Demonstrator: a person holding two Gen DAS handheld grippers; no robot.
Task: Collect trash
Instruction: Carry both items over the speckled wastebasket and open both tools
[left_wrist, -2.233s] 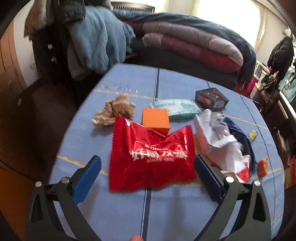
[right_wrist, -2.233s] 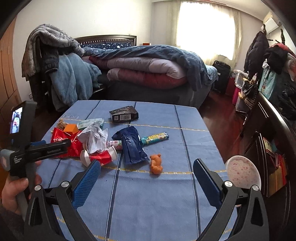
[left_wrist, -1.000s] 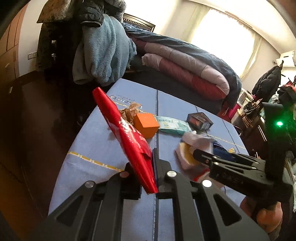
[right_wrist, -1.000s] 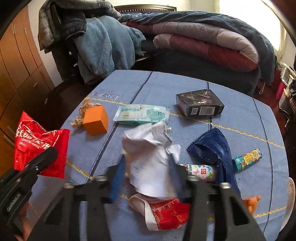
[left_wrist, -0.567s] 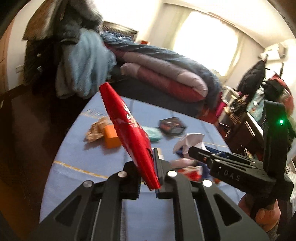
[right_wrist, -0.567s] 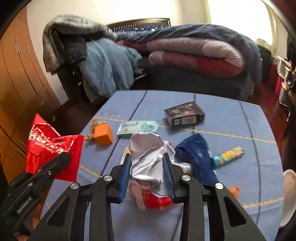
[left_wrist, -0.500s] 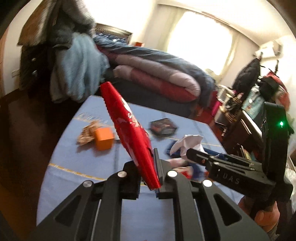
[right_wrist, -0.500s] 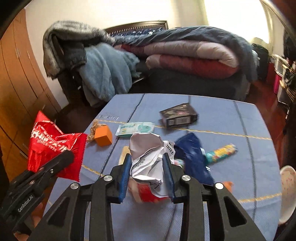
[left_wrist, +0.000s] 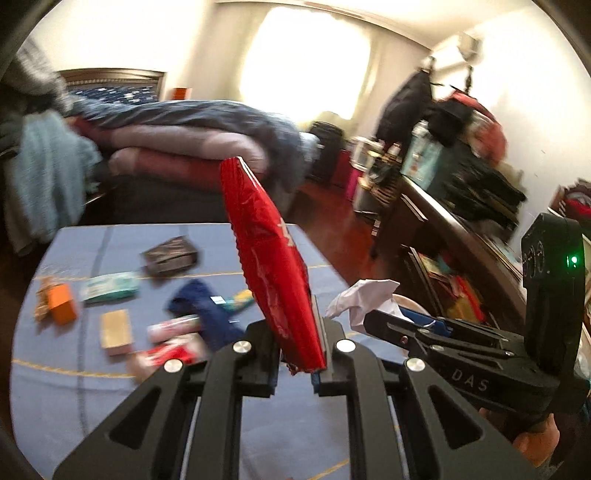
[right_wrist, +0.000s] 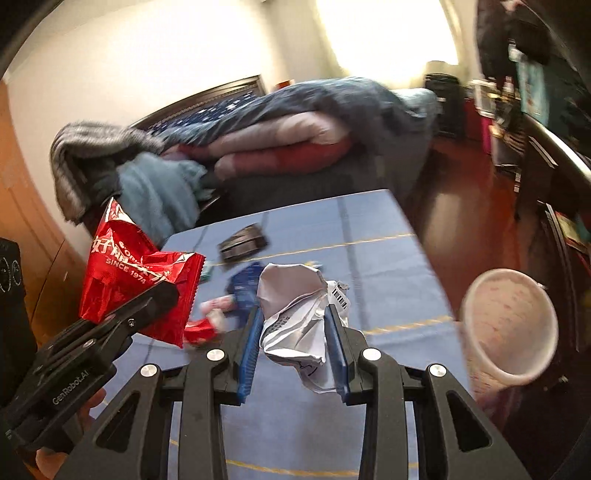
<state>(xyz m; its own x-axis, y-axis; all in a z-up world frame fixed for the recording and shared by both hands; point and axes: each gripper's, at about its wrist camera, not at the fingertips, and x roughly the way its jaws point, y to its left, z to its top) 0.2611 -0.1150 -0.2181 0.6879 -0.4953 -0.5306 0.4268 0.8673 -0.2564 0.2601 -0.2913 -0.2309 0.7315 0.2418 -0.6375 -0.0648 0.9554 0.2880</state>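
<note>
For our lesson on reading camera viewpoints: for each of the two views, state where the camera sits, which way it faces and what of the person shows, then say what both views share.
Left wrist: sits on the left hand-held gripper, looks along its fingers across the blue table; it is shut on the red snack bag. The right hand-held gripper and a bit of hand show at right.
Right wrist: sits on the right hand-held gripper, faces the table's far end and the bed; shut on crumpled white paper. The left hand-held gripper shows at left.
Shared: red bag, paper, black box, bed.
</note>
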